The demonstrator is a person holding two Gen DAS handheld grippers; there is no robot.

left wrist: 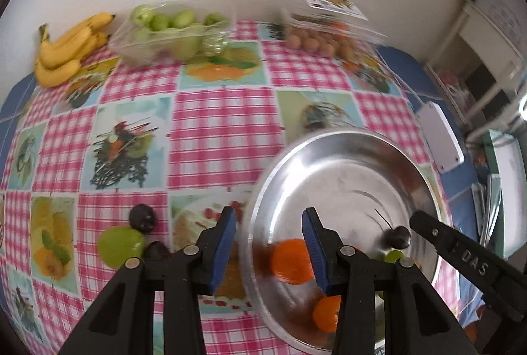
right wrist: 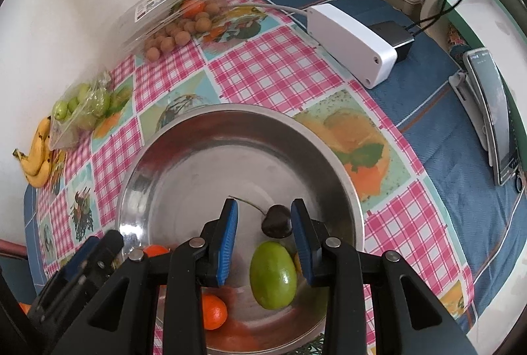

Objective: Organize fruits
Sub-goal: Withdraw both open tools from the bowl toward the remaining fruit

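A steel bowl point(left wrist: 329, 137) point(right wrist: 230, 111) holds two small oranges point(left wrist: 291, 261) point(right wrist: 214, 310), a green fruit point(right wrist: 273, 276) and a dark cherry point(right wrist: 276, 221) point(left wrist: 398, 236) with a stem. My left gripper point(left wrist: 271, 246) hangs over the bowl's left rim; its jaws are apart with nothing between them. On the cloth to its left lie a green fruit point(left wrist: 120, 244) and two dark plums point(left wrist: 142, 216). My right gripper point(right wrist: 263, 243) hovers above the cherry and the green fruit, open and touching neither.
Bananas point(left wrist: 69, 48) point(right wrist: 38, 157), a clear box of green fruits point(left wrist: 171, 32) and an open box of small brown fruits point(left wrist: 322, 35) point(right wrist: 178, 35) line the wall. A white box point(right wrist: 352, 42) and a phone point(right wrist: 494, 111) lie to the right.
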